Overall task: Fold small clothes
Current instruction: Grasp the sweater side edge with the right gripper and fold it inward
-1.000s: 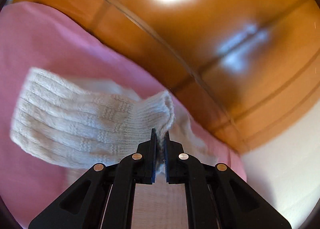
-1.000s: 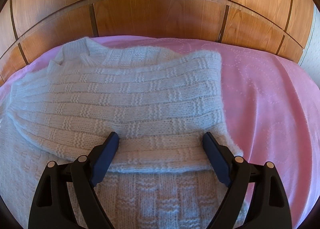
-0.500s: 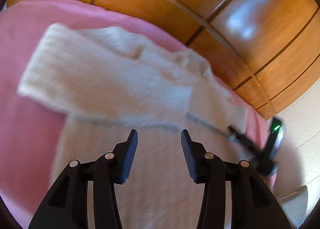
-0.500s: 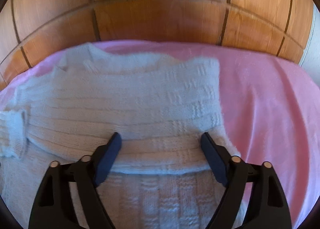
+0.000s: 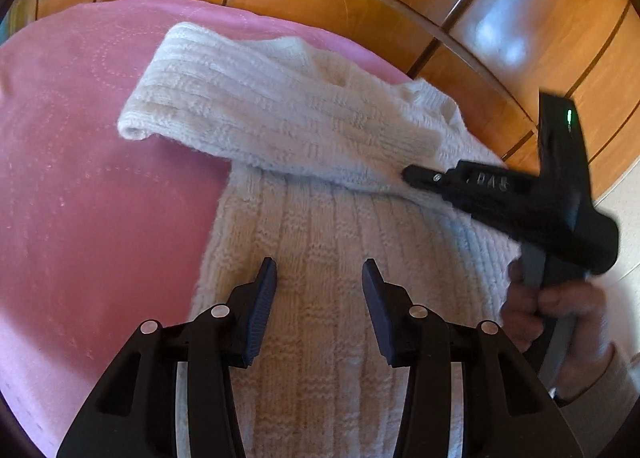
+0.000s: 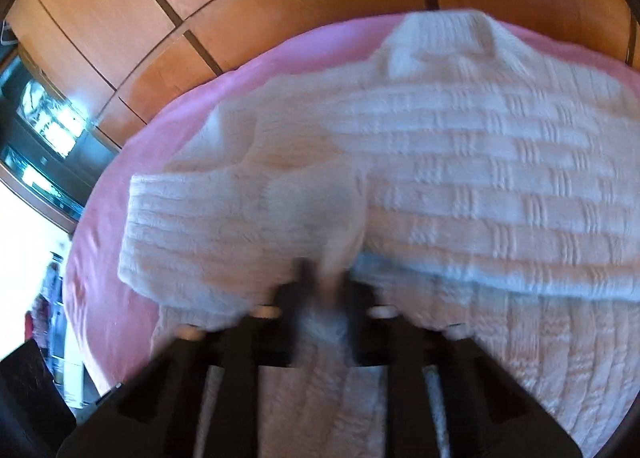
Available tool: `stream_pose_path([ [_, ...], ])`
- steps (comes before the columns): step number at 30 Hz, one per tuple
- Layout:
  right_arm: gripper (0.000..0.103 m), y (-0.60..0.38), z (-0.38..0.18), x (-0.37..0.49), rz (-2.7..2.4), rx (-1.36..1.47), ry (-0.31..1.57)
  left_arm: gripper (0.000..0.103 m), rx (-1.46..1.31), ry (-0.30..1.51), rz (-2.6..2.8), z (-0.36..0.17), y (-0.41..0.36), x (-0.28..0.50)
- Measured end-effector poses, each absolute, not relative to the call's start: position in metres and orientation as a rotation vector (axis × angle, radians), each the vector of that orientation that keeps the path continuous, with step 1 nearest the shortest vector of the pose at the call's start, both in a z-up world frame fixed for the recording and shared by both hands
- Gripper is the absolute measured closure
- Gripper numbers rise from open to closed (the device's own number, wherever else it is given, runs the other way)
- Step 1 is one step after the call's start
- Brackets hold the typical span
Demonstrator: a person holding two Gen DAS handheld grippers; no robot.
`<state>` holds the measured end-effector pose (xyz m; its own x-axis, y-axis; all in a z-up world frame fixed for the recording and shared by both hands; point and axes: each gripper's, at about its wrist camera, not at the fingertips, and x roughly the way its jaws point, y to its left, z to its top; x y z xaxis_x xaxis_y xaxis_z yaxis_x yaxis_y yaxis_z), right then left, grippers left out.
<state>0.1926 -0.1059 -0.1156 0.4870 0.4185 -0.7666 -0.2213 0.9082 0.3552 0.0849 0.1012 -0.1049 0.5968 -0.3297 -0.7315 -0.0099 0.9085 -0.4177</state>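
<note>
The left gripper [image 5: 319, 286] hangs over the lower body of a cream knitted sweater [image 5: 320, 258] with its jaws parted and nothing between them; the knit shows in the gap but the pads do not press it. The right gripper [image 6: 325, 278] has just been closing, and its jaws now pinch a small bunch of the sweater's wool [image 6: 326, 258] at the near edge of a folded-over sleeve, though motion blur smears the fingertips. From the left wrist view the same right gripper [image 5: 416, 177] reaches in from the right, its tip at the sleeve's edge. Raised letters run along its black side, too blurred to read, and a small green light glows on its upright part. A hand [image 5: 548, 314] grips its handle at the right edge, cut off past the wrist.

The sweater lies flat on a pink bedspread [image 5: 88, 161], sleeves folded across the chest, collar at the far end. Beyond the bed stand glossy wooden panels [image 5: 360, 1]. At the far left of the right wrist view dark shelves [image 6: 44, 145] hold things too blurred to name.
</note>
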Motion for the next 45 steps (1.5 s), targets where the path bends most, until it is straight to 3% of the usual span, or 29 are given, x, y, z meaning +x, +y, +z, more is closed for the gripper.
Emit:
stream_pose_path([
  [7, 0.098, -0.125, -0.001, 0.166, 0.441, 0.118, 0.686, 0.059, -0.412, 0.929, -0.185, -0.105, 0.102, 0.091],
  [12, 0.098, -0.186, 0.031, 0.169, 0.334, 0.154, 0.608, 0.059, -0.379, 0.929, -0.172, -0.104, 0.098, 0.091],
  [19, 0.098, -0.295, -0.030, 0.187, 0.076, 0.302, 0.726, 0.059, -0.299, 0.937, -0.151, -0.103, 0.090, 0.092],
  [28, 0.097, -0.350, -0.112, 0.190, -0.056, 0.409, 0.857, 0.059, -0.285, 0.966, -0.129, -0.089, 0.089, 0.096],
  [33, 0.084, -0.353, -0.092, 0.175, -0.040, 0.392, 0.801, 0.059, -0.266, 0.868, -0.141, -0.054, 0.084, 0.115],
  [35, 0.074, -0.341, -0.076, 0.166, -0.007, 0.360, 0.770, 0.059, -0.251, 0.843, -0.135, -0.044, 0.080, 0.131],
  [37, 0.055, -0.327, -0.067, 0.163, 0.017, 0.303, 0.740, 0.059, -0.244, 0.828, -0.142, -0.038, 0.073, 0.150],
  [45, 0.053, -0.296, -0.092, 0.204, 0.037, 0.154, 0.821, 0.059, -0.160, 0.848, -0.092, -0.053, 0.047, 0.231],
])
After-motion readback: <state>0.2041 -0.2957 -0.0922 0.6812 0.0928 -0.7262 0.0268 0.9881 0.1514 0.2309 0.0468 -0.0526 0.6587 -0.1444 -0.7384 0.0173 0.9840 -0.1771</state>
